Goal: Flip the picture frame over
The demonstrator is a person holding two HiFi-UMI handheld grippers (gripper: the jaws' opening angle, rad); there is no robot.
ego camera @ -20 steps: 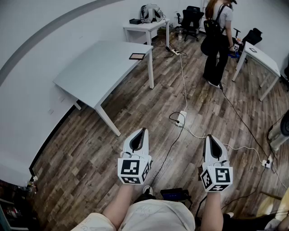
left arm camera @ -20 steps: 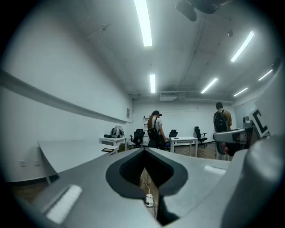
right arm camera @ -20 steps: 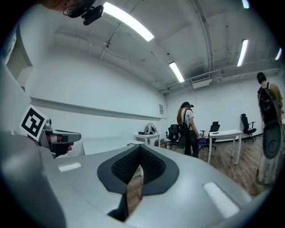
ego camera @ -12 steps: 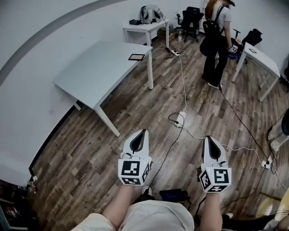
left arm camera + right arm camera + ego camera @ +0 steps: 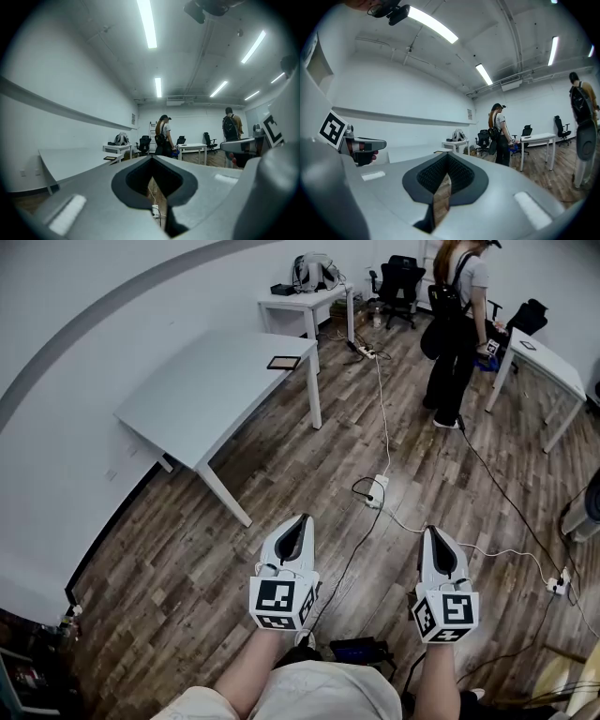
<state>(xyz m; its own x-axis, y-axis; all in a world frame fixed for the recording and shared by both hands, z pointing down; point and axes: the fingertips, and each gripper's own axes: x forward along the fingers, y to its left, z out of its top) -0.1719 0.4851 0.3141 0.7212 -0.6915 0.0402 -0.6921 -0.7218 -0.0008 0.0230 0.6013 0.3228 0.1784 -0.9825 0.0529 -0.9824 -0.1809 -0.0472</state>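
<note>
Holding level over the wood-plank floor: left gripper [image 5: 302, 520] and right gripper [image 5: 434, 532], fingers of both pressed together on nothing. Picture frame [image 5: 283, 363] lies flat at the far corner of the pale, smooth tabletop [image 5: 206, 395], well apart from both.

Risks: white cable [image 5: 383, 409] crossing the floor may snag a foot. The thin, dark-rimmed frame (flat, rectangular) could skid off that edge when pried.

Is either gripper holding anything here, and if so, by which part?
Nothing is held. The left gripper and right gripper both have their jaws shut on nothing; the picture frame lies on the far table.
</note>
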